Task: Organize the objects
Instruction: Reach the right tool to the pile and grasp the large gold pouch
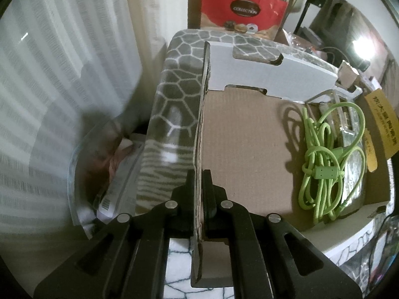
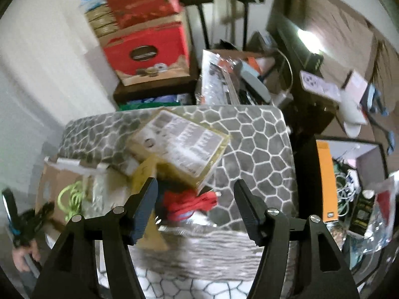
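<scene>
Blanket [image 2: 261, 149]: grey, pale honeycomb lines, draped over the raised surface that carries everything else.
Cardboard box [image 1: 244, 149]: open-topped, brown inside, white outside, sitting on the blanket; bare floor on its left half.
Flat packet [image 2: 179, 147]: printed label under clear wrap, lying tilted, partly over the box's right edge and partly on the blanket.
Green cable [image 1: 329, 159]: coiled, lying inside the box at its right side, on top of a clear plastic bag.
Red cable [image 2: 192, 203]: bundled, on the blanket just beside the box, below the flat packet.
Left gripper [image 1: 198, 189]: fingers pinched tight on the box's left wall, one pad inside, one outside.
Right gripper [image 2: 195, 199]: fingers spread wide, nothing between them, hovering above the red cable; view blurred.
</scene>
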The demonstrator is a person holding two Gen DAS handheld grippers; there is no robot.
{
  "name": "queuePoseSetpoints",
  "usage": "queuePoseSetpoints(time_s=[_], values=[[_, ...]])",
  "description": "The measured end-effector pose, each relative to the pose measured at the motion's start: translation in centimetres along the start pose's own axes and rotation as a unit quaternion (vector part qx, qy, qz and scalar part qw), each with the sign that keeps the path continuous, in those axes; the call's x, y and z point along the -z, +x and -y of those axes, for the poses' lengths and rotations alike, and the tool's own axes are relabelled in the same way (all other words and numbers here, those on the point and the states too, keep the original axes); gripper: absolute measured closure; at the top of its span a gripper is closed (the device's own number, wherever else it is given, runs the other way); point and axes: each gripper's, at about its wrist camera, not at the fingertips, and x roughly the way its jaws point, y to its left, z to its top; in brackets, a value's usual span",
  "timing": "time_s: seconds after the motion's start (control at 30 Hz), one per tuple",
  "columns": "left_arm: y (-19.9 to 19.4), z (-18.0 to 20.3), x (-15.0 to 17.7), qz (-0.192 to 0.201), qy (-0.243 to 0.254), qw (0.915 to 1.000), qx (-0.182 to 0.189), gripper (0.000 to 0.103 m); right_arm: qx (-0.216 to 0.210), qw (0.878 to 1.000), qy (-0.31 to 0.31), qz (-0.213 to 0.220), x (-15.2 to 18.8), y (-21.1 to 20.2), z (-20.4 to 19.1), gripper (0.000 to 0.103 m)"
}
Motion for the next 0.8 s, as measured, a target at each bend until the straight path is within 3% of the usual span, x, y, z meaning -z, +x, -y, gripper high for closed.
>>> queuePoseSetpoints(time_s=[0.17,0.4,0.47,0.57,0.67,0.73,0.8], values=[[0.0,0.0,0.0,0.0,0.0,1.0,0.0,0.099,-0.006,0.999,0.047,-0.022,-1.5,3.8,2.1,0.038],[0.2,-0.2,0.1,-0.003,-0.001,1.0,-0.001,0.098,-0.07,0.986,0.138,-0.06,-2.2,8.6,4.4,0.049],[0.2,-0.1,0.1,-0.003,-0.001,1.0,-0.002,0.099,-0.085,0.982,0.154,-0.063,-2.3,9.3,4.6,0.049],[0.2,-0.1,0.1,-0.003,-0.001,1.0,-0.002,0.098,-0.102,0.976,0.174,-0.075,-2.2,10.3,4.9,0.038],[0.2,-0.1,0.1,-0.003,-0.002,1.0,-0.002,0.098,-0.123,0.97,0.191,-0.081,-1.9,11.4,4.9,0.038],[0.2,-0.1,0.1,-0.003,-0.002,1.0,-0.002,0.098,-0.134,0.966,0.205,-0.087,-1.5,12.1,5.2,0.041],[0.2,-0.1,0.1,-0.003,-0.002,1.0,-0.001,0.098,-0.137,0.963,0.217,-0.08,-1.4,12.2,5.5,0.055]])
